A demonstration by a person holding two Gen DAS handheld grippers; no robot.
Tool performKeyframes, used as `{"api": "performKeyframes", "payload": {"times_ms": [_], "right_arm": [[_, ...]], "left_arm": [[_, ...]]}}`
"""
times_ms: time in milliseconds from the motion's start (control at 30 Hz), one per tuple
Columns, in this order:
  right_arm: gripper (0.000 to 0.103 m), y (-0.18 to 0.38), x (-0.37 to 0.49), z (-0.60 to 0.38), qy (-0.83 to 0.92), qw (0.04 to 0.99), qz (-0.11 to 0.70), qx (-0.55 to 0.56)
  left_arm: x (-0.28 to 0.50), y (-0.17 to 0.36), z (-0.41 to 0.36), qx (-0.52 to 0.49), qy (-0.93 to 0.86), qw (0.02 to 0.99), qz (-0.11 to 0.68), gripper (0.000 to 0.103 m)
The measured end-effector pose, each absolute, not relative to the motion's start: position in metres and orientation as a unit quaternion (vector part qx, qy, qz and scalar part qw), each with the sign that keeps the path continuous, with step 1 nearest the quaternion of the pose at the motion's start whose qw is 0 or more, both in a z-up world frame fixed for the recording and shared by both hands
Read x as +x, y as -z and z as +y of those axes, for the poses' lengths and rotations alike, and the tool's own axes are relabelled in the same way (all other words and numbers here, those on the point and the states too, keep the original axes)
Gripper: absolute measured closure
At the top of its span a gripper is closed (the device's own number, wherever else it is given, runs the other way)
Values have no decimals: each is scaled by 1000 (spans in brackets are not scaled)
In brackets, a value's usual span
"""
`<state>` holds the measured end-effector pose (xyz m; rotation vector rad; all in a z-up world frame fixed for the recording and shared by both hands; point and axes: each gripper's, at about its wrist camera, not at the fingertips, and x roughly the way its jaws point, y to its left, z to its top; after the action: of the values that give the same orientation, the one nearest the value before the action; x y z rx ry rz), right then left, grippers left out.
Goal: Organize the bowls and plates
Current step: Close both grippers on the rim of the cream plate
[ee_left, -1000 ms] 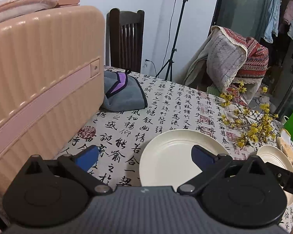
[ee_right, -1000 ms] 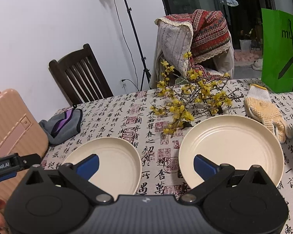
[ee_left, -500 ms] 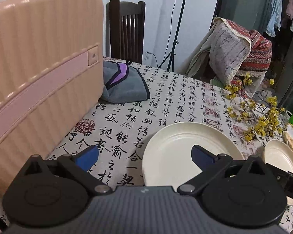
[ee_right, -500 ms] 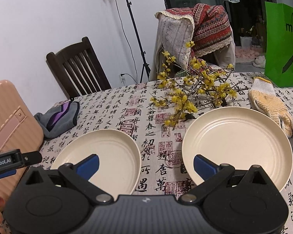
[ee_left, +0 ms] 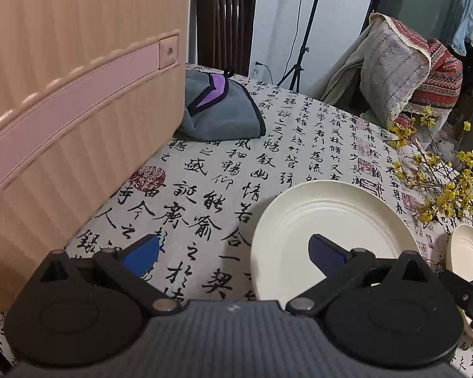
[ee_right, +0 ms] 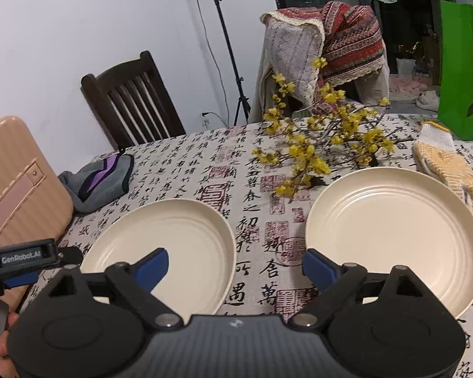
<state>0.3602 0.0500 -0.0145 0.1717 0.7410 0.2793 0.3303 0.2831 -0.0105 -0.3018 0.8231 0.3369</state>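
Two cream plates lie on the calligraphy-print tablecloth. The left plate [ee_left: 331,220] [ee_right: 179,236] sits under my left gripper's right finger; the left gripper [ee_left: 233,253] is open, its left finger over bare cloth, the plate's near-left rim between the fingers. The right plate [ee_right: 394,220] [ee_left: 466,252] lies under the right finger of my right gripper [ee_right: 235,266], whose left finger is over the left plate. Its jaws are closing a little, with only the cloth strip between the plates in the gap, and nothing is gripped.
A pink suitcase [ee_left: 63,110] stands close on the left. A grey-purple cloth [ee_left: 220,110], a yellow flowering branch [ee_right: 315,145], a knit glove [ee_right: 447,163] and a green bag [ee_right: 463,69] lie further back. Chairs stand behind the table.
My left gripper has sunk and moved closer to the table, so the left plate and suitcase look larger. The right gripper's fingers have drawn slightly inward; its view sits a little nearer the plates.
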Motion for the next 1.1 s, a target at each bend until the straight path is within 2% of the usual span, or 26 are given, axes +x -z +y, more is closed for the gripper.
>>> {"api": "performKeyframes", "payload": {"times_ms": [133,267,333,500,700,767,933,1033,1100], "right_arm": [[23,19,363,54,-138,917,365,79],[35,23,370,54,-137,915,371,84],[37,27,373,53,-132,914,372,89],[50,41,382,55,-129,914,370,106],[60,52,387,64,-135,913,372,100],[70,54,388,67,-138,914,369,92],[72,59,391,70,-142,913,371,91],[72,58,392,70,-141,915,368,90],[73,57,392,70,-142,915,367,92]], "left_arm": [[331,13,278,-136,-156,895,395,0],[334,18,272,-129,-150,898,393,5],[336,22,272,-130,-150,898,392,5],[339,30,274,-144,-141,899,390,18],[341,33,272,-142,-140,903,381,18],[342,34,270,-138,-137,905,377,19],[345,39,267,-130,-138,904,382,26],[346,43,269,-137,-135,900,390,33],[347,45,270,-140,-135,899,393,42]]}}
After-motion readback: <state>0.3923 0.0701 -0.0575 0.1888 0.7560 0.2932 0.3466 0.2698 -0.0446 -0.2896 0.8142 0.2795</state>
